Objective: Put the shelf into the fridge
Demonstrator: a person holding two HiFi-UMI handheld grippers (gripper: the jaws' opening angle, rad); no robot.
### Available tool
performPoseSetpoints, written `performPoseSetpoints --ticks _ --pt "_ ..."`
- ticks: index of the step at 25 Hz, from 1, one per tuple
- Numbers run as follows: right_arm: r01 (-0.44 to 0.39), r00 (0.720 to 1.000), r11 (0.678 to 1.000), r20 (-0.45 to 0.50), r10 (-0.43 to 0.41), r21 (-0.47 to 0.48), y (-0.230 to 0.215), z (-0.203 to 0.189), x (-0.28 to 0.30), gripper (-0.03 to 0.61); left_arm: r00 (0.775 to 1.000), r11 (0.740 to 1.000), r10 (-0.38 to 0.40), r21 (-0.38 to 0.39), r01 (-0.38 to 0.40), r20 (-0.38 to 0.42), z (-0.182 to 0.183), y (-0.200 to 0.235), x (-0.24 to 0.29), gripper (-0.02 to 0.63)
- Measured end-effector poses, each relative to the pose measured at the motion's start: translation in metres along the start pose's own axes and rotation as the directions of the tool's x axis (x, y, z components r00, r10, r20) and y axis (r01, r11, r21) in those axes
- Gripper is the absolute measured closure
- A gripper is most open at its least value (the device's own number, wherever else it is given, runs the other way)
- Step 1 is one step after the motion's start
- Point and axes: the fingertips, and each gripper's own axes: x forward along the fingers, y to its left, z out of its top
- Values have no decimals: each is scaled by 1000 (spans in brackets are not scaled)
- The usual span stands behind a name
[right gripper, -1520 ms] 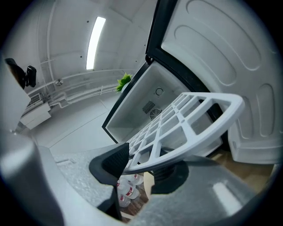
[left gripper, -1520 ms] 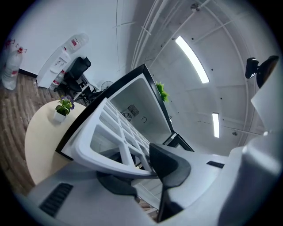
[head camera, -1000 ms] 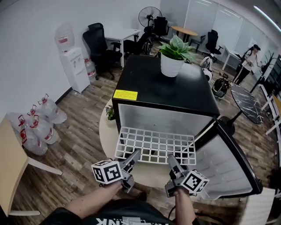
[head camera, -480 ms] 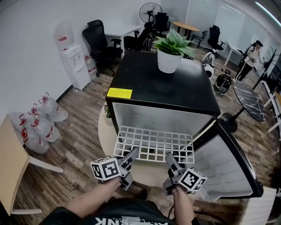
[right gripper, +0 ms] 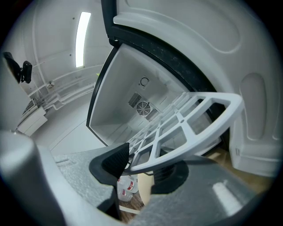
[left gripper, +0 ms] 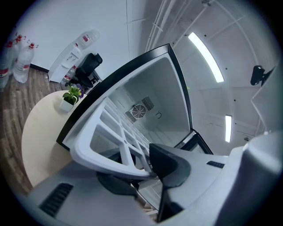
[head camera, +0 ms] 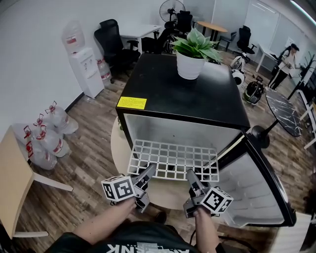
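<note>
Shelf point(head camera: 173, 160) is lowered slightly at fridge point(head camera: 187, 94) mouth, front edge clamped by left gripper point(head camera: 149, 171) and right gripper point(head camera: 190, 176); mostly outside, so sliding-in is pending.

Matt white plastic shelf point(head camera: 173, 159), glossy black fridge point(head camera: 182, 94) top, wood-grain floor point(head camera: 94, 143).

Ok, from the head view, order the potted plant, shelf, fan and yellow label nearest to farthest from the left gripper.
1. shelf, held in the left gripper.
2. yellow label, fridge top, front left.
3. potted plant, fridge top, far end.
4. fan, back of the room.
</note>
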Motion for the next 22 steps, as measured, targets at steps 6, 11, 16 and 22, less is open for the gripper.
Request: performPoseSetpoints --ticks 6,11,16,22 --pt "1 1000 1000 -6 -1 -19 -6 1 2 434 999 1000 22 -2 -22 25 1 2 1 514" --pt "-7 1000 1000 7 7 -5 -1 3 4 434 999 999 20 -36 -18 29 0 3 3 518" --pt "-3 1000 1000 5 3 24 0 1 4 434 999 995 7 -96 -4 32 -7 4 5 525" --pt "-7 1000 1000 8 7 23 -1 2 4 434 998 996 26 -90 -21 57 -4 4 4 525"
